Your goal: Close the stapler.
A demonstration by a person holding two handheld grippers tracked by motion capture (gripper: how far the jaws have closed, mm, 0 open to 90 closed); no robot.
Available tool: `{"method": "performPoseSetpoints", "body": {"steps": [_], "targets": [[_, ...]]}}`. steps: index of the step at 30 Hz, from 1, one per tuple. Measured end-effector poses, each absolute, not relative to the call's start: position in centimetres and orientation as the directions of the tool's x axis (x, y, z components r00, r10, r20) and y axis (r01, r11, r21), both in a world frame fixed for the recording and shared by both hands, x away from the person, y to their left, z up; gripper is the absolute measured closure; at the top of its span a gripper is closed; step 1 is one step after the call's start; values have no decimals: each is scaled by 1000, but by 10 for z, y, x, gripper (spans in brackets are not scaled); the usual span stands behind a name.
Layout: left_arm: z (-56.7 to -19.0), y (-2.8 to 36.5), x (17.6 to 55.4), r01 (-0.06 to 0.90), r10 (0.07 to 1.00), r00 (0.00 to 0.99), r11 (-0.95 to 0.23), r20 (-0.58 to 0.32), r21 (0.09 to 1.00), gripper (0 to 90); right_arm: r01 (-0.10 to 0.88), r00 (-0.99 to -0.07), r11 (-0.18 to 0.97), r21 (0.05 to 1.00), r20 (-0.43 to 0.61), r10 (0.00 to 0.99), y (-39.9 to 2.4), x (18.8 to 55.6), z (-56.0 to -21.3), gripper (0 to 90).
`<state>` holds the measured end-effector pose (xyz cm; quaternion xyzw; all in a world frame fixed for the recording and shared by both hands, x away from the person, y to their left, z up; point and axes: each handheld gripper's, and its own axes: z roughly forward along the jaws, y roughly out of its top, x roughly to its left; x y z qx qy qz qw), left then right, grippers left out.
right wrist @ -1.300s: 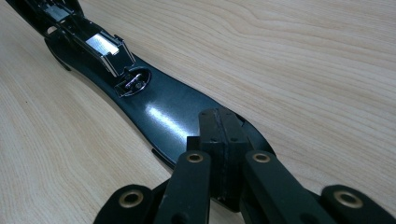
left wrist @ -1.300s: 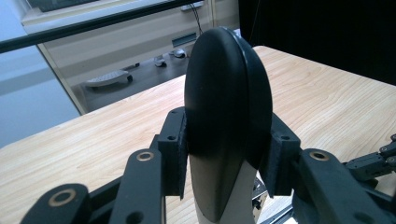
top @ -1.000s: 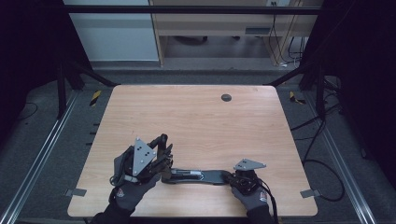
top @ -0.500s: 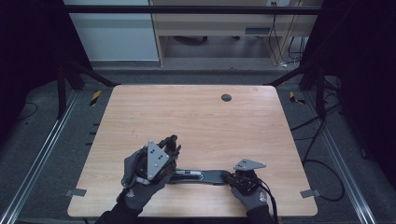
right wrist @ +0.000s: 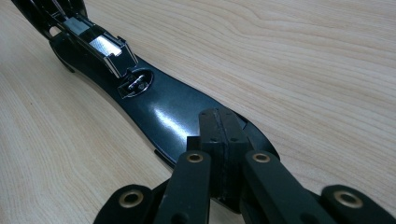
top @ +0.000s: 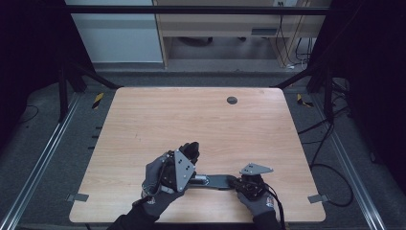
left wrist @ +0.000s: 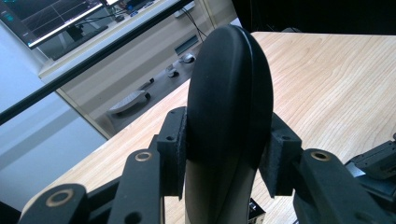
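A black stapler lies swung open near the table's front edge. Its flat base [top: 218,181] rests on the wood, and the metal staple channel [right wrist: 105,49] shows at its far end. My left gripper [top: 189,152] is shut on the stapler's rounded black top arm [left wrist: 229,88], which stands up between the pads [left wrist: 173,140]. My right gripper [top: 238,183] is shut, jaws together, with its tips [right wrist: 219,126] resting on the near end of the base [right wrist: 163,107]. Gloved hands hold both grippers.
The wooden table [top: 201,120] has a small dark round grommet [top: 231,100] at its back right. Metal rails run along both sides on the floor. A desk and cables stand beyond the far edge.
My left gripper has moved to the right and slightly down with the stapler's top arm, closer to the right gripper. The right gripper and the base have stayed put.
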<state>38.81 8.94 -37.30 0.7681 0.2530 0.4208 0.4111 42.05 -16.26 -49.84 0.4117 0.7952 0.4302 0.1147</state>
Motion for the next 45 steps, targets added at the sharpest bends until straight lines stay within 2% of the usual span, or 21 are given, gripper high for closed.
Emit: {"method": "performPoseSetpoints", "body": {"steps": [18, 45], "targets": [[-385, 66, 387, -8, 668, 526, -615, 526, 789, 565, 557, -637, 285, 780, 180, 750, -162, 420, -499, 900], [-408, 36, 388, -58, 580, 543, -696, 608, 716, 540, 555, -637, 279, 784, 185, 749, -163, 420, -500, 900]]}}
